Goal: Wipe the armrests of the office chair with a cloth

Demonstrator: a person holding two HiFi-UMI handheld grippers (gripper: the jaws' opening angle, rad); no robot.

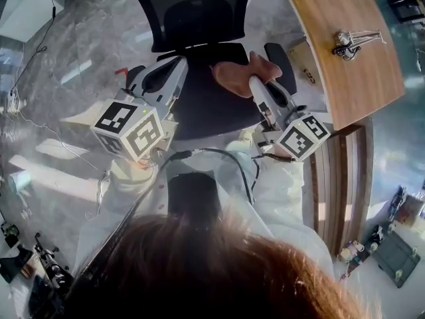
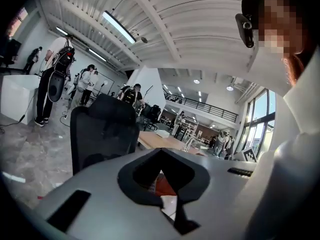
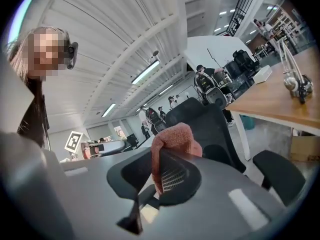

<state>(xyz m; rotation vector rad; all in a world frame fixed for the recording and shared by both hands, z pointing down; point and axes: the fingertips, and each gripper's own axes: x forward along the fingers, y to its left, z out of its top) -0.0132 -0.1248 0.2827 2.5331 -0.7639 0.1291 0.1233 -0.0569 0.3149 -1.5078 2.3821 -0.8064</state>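
The black office chair [image 1: 206, 108] stands in front of me, its backrest [image 1: 199, 12] on the far side. My right gripper [image 1: 254, 84] is shut on a pinkish-brown cloth [image 1: 234, 75], holding it over the seat's right side, just inside the right armrest [image 1: 281, 62]. In the right gripper view the cloth [image 3: 175, 136] bunches up out of the gripper [image 3: 162, 176], with the armrest pad [image 3: 277, 174] to its right. My left gripper [image 1: 178, 64] hovers by the left armrest [image 1: 135, 76], its jaws together and holding nothing. The left gripper view shows the gripper [image 2: 170, 194] and the chair back [image 2: 102, 129].
A curved wooden desk [image 1: 352, 78] runs close along the chair's right side, with a small metal object [image 1: 345, 45] on it and a cardboard box [image 1: 305, 62] beneath. Cables trail over the grey floor [image 1: 73, 58] at left. People stand in the distance.
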